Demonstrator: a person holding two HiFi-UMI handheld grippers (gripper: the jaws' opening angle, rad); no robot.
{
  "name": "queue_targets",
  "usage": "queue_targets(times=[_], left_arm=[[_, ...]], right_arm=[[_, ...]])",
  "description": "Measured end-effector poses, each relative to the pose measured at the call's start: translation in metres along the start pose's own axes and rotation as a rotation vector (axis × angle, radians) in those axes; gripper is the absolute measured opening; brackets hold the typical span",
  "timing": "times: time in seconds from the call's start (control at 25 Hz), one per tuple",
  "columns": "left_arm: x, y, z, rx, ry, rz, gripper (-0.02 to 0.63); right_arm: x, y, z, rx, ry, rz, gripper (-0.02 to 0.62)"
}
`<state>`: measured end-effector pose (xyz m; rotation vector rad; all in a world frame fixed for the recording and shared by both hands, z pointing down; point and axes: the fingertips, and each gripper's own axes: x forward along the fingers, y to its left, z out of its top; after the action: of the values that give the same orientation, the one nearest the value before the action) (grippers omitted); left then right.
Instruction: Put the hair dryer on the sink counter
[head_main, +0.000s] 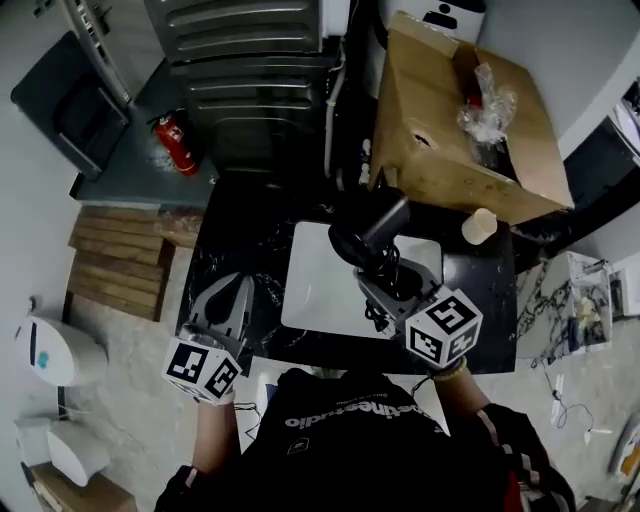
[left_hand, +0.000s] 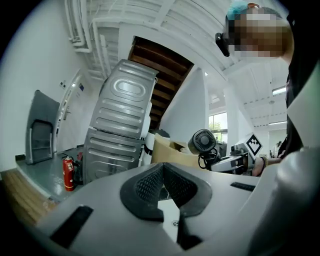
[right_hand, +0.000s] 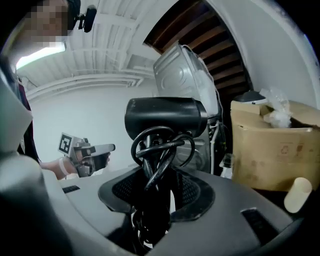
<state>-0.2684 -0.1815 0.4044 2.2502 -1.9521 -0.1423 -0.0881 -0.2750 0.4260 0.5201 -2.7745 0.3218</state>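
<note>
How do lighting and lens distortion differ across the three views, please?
Head view: dim, the black hair dryer nearly merges with the dark counter; only the white sink stands out. Left gripper view: bright, fisheye leans the grey appliance, corners black. Right gripper view: the hair dryer is backlit, almost a silhouette.

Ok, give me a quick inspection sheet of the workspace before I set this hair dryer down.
Surface: black counter with a white sink set in it.
Job's things: hair dryer held above the sink, not yet on the counter.
Clutter: cardboard box and a small cream cylinder at the counter's back right.
Grippers: right gripper shut on the hair dryer's handle; left gripper shut, empty, over the counter's left end.
Cables: cord bundled in loops against the handle, caught in the grip.
Surroundings: fire extinguisher, wooden pallet, grey metal appliance behind the counter.
</note>
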Motion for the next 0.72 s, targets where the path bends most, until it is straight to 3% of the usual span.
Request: queue_targets(times=[0.28, 0.52, 0.72], left_arm=[[-0.061, 0.034, -0.027, -0.029, 0.010, 0.197, 0.014], [-0.118, 0.062, -0.037, 0.001, 0.014, 0.357, 0.014], [-0.165, 0.077, -0.043, -0.031, 0.002, 0.471, 0.015]], right_arm=[[0.116, 0.050, -0.051, 0.026, 0.185, 0.247, 0.191], [0.181, 0.100, -0.095, 0.007, 0.353, 0.344, 0.192], [0.227, 0.138, -0.141, -0.040, 0.522, 0.371, 0.193]])
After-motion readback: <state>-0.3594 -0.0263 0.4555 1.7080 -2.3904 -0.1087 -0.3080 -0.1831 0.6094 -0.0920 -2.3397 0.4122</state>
